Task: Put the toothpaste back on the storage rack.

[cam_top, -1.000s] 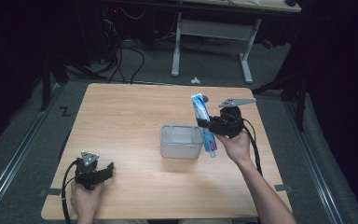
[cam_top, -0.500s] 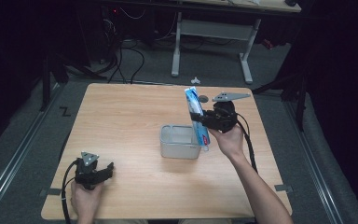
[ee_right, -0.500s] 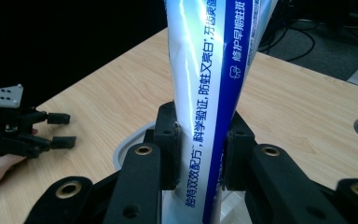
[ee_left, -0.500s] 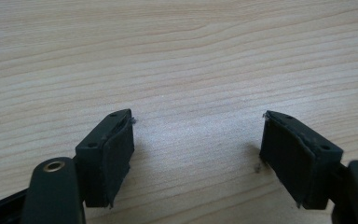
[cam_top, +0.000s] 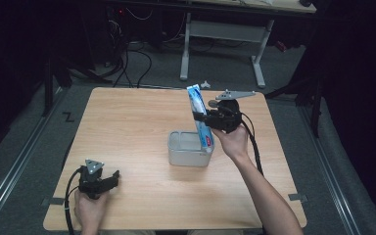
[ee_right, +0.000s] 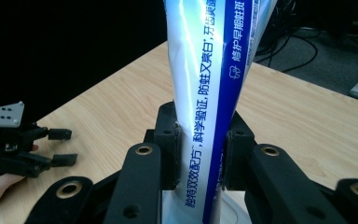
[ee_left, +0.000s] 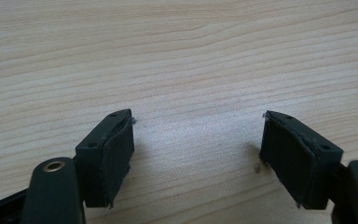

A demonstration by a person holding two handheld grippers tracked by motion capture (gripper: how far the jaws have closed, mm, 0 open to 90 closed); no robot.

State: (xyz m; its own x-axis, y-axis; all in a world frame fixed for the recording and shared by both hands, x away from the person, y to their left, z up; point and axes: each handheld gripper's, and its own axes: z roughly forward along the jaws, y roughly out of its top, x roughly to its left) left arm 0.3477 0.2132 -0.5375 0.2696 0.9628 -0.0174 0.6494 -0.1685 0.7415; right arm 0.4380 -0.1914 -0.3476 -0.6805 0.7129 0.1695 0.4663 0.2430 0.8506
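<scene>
Blue-and-white toothpaste tube [cam_top: 199, 117] sits right of frame centre, tilted, lower end at the grey box [cam_top: 188, 148] | right gripper [cam_top: 206, 117] is clamped on the tube's middle | left gripper [cam_top: 111, 179], lower left on the wooden table [cam_top: 127, 127], has its jaws wide with nothing between.

Grey bin [cam_top: 190, 149] sits mid-table [cam_top: 127, 127], toothpaste tube [cam_top: 199, 117] upright over its right edge. Left half and far-left corner open. Near edge passable between the hands.

Wooden table [cam_top: 127, 127]; grey container [cam_top: 188, 149] on it.
</scene>
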